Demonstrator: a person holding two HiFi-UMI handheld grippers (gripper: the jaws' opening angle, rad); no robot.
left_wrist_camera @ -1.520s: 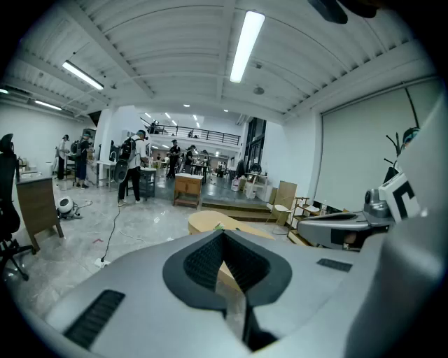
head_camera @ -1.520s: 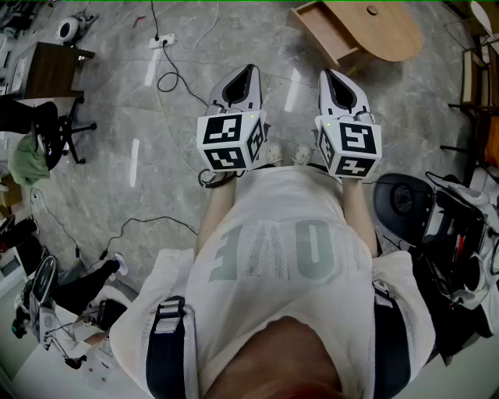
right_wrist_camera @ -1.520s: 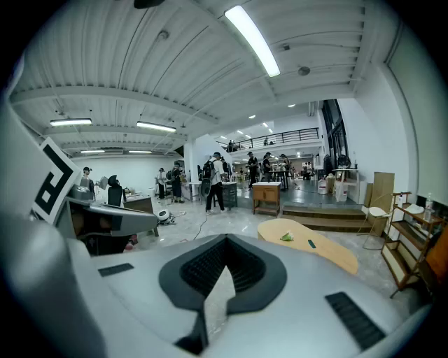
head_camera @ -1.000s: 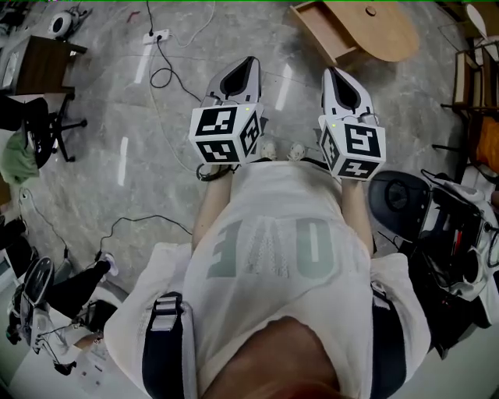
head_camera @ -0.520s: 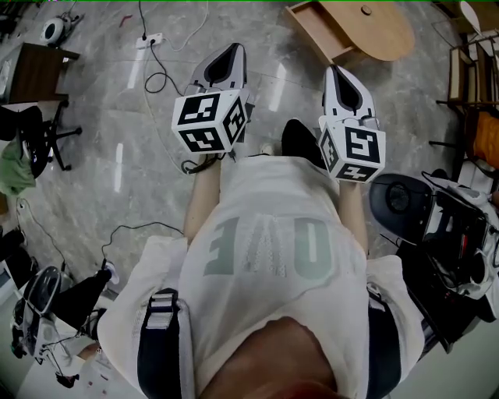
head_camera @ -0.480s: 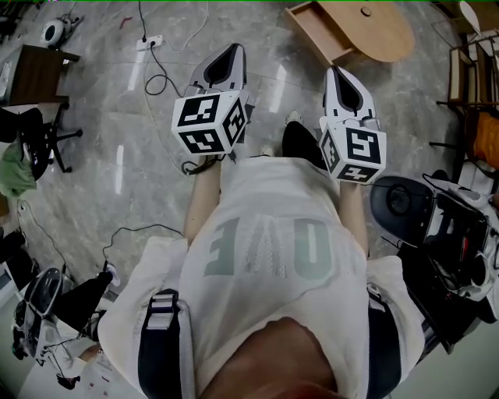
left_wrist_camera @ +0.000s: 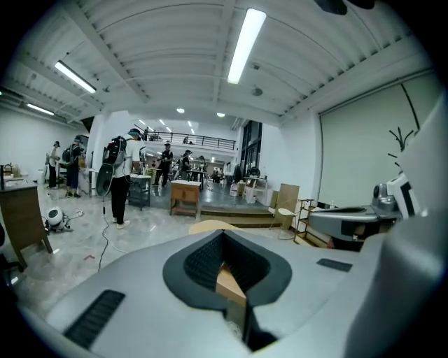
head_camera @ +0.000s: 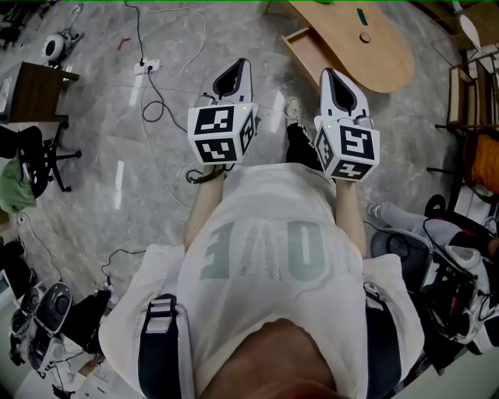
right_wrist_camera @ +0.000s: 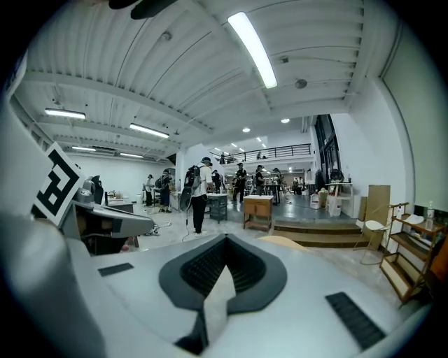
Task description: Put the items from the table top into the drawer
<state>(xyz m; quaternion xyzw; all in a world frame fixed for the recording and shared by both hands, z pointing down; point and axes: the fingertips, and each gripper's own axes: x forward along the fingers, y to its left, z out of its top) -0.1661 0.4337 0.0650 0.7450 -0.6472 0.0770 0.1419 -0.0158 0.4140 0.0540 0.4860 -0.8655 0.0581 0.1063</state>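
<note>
While both grippers sit just ahead of my torso, neither carries anything: left claw and right claw each have their jaws pressed together, with only floor or wood showing past the tips in the gripper views.

Beyond the tips is bare floor, then the drawer, pulled out from the desk. It's ahead and slightly right of the right claw, well apart from both.

On the desk top past the drawer: a small round item, and a small dark slim item farther back. Both are too small to identify.

My read: light, rigid, and likely to skid on smooth wood. I'd grip the round one across its width and the slim one across its short side, opening the jaws first. The right claw is nearer.
</note>
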